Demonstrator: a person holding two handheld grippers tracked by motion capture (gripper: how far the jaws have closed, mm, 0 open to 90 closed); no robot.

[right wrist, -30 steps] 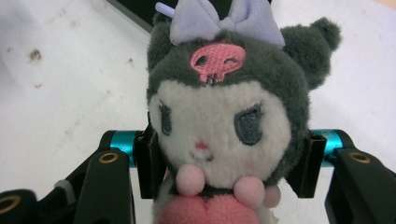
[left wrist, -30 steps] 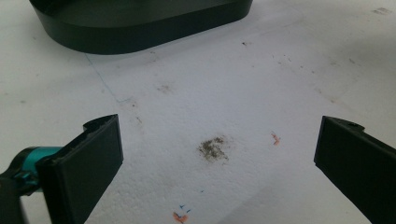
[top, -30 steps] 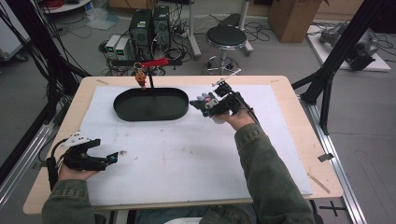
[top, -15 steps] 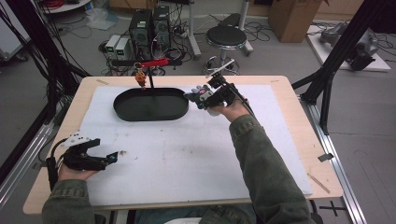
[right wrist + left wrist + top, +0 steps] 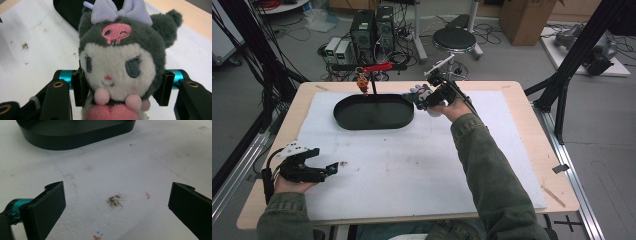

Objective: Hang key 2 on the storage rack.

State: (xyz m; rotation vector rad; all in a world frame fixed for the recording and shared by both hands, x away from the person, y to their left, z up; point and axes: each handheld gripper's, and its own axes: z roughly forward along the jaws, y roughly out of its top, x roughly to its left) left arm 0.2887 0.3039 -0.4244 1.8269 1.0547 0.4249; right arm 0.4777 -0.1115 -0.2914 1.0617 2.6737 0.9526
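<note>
Plush toy point(image 5: 120, 65): soft, light, squishing under the pads, hovering just beside the black tray point(image 5: 374, 122)
Right gripper point(image 5: 424, 97): clamping the toy's head at both sides
Left gripper point(image 5: 117, 202): idling with jaws apart, well off the tray
Grip tip: squeezing mid-head is looking safest

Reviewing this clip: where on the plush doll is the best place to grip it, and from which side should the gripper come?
Grip the plush doll across the sides of its head, coming from behind, as the right gripper does now. The head is the widest, roundest part and soft enough to squeeze between the jaws. The bow and small ears would probably slip.
</note>
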